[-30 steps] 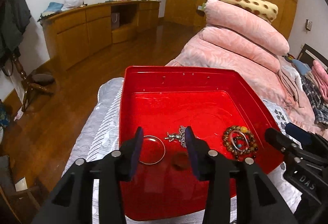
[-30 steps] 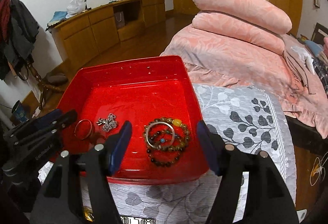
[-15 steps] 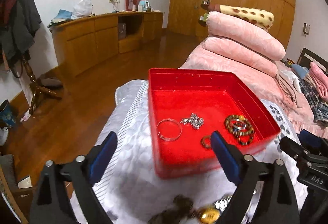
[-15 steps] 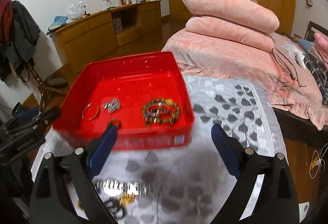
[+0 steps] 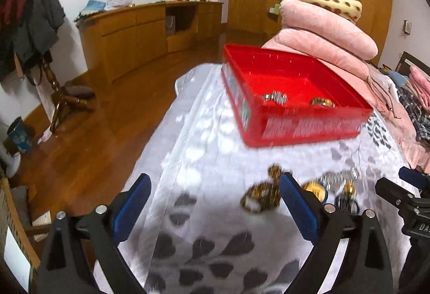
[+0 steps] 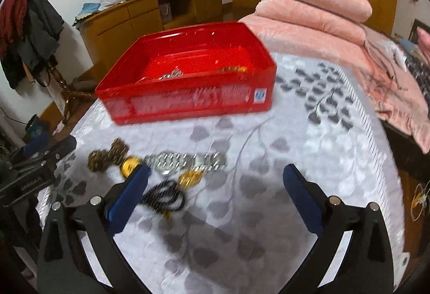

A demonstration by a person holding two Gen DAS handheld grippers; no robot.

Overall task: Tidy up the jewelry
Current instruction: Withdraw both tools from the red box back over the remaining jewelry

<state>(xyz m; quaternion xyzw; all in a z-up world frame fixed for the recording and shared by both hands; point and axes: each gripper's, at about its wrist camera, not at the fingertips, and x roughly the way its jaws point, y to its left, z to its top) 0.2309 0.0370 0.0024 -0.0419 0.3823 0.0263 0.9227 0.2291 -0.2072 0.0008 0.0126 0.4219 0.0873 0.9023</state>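
A red plastic box (image 5: 295, 122) (image 6: 188, 103) sits on the grey leaf-patterned cover and holds a silver chain (image 5: 275, 97) and a beaded bracelet (image 5: 321, 102). Loose jewelry lies in front of it: a brown bead bracelet (image 5: 259, 198) (image 6: 107, 155), a silver watch band (image 6: 185, 161), gold pieces (image 6: 189, 177) and a black cord (image 6: 164, 198). My left gripper (image 5: 212, 202) is open and empty, left of the loose pile. My right gripper (image 6: 215, 186) is open and empty, just right of the pile.
Pink folded quilts (image 6: 311, 6) are stacked behind the box. The bed edge drops to a wooden floor (image 5: 88, 138) on the left. A long wooden cabinet (image 5: 139, 30) and a coat stand (image 5: 51, 79) stand by the wall.
Both grippers have pulled back and down from the red box and opened wide. The loose jewelry on the cover has come into view in front of them.
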